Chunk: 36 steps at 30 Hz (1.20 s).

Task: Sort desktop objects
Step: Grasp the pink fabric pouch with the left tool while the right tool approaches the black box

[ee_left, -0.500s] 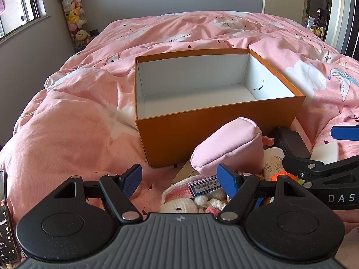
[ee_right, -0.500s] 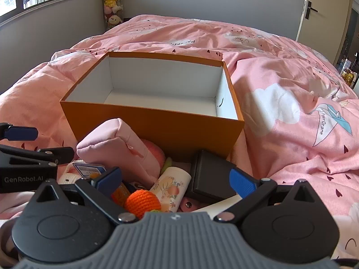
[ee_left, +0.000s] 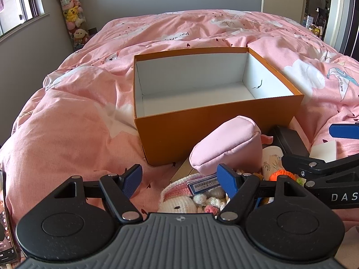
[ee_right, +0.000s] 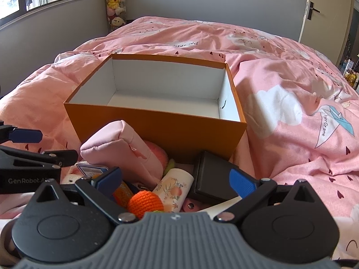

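Though poised over the clutter (ee_right: pixel 157 179), left tongs (ee_left: pixel 179 178) and right tongs (ee_right: pixel 175 179) wide apart, empty.

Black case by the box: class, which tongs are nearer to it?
Right. The right tongs hang open just over the black case; the left tongs are off to its left, over the crochet toys.

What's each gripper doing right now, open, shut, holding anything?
Left gripper: open, holding nothing, above the crochet toys.
Right gripper: open, holding nothing, above the orange crochet ball and the floral tube.
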Motion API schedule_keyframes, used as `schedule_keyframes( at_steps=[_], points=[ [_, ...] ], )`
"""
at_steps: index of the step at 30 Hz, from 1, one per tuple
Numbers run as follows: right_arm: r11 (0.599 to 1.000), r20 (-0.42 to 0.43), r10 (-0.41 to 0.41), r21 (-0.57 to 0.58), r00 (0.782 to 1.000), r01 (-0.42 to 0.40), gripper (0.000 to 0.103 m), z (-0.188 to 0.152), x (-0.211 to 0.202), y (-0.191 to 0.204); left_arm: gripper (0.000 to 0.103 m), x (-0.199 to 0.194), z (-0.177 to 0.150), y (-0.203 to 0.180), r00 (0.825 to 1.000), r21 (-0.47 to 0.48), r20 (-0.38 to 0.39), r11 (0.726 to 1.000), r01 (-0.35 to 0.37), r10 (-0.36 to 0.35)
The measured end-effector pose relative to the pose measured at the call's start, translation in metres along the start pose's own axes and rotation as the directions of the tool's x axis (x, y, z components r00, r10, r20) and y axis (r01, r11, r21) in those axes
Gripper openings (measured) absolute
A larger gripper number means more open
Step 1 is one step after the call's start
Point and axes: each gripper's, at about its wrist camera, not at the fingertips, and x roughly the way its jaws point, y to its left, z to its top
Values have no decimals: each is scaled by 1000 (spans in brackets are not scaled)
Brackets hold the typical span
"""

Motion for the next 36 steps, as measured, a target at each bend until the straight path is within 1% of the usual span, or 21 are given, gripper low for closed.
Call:
schedule_keyframes(
  at_steps=[2,4,7,9,10,12,13,14,15,16,19,21,22,25,28,30,32,36],
  points=[
    [1000,2,3,1,1000,-3,102,0,-2,-3,83,-1,1,2,1000,-6,0,1000,9,-9],
    [1000,4,10,2,1000,-10,101,0,-3,-8,82,-2,1,4,1000,-2,1,1000,12,-12],
    [1000,-4,5,-2,1000,-5,92,-1,-4,-14,71,-4,3,6,1000,17,-3,1000,13,-13],
    [1000,-14,6,-4,1000,-6,82,-2,-4,-18,66,-4,4,8,1000,21,-8,999,30,-30],
    [1000,-19,9,-8,1000,-9,80,-2,-3,-20,62,-4,4,9,999,22,-10,999,46,-45],
    [1000,-30,14,-26,999,-15,71,-2,-1,-24,57,-4,6,10,996,36,-19,995,89,-88],
    [999,-37,16,-38,999,-18,68,-1,0,-25,52,-4,6,11,993,47,-26,992,114,-113],
    [998,-44,21,-50,999,-23,64,-1,1,-26,46,-3,6,11,990,61,-34,989,138,-136],
    [998,-53,29,-62,998,-32,61,0,3,-28,44,-1,7,11,987,76,-45,984,160,-157],
    [997,-63,37,-71,997,-42,60,1,5,-29,42,1,8,12,983,90,-55,980,177,-173],
    [994,-91,63,-80,994,-71,57,5,11,-33,42,3,11,11,975,142,-45,965,221,-217],
    [993,-109,72,-84,991,-82,55,8,16,-36,48,5,14,6,969,208,-28,947,246,-246],
    [993,-118,74,-88,990,-84,55,10,19,-37,52,6,16,2,968,247,-22,937,249,-251],
    [991,-136,69,-100,988,-83,55,14,26,-42,53,13,22,-10,965,346,-22,904,252,-261],
    [990,-158,74,-103,985,-91,55,18,33,-47,57,20,27,-21,961,413,-35,872,263,-273],
    [991,-177,83,-90,981,-100,56,20,39,-50,57,26,29,-27,959,443,-53,855,271,-277],
    [993,-200,80,-73,977,-96,57,22,47,-55,57,32,31,-31,957,456,-74,844,283,-281],
    [996,-245,80,-17,966,-86,58,24,64,-68,57,43,34,-33,952,455,-104,838,302,-287]
  ],
)
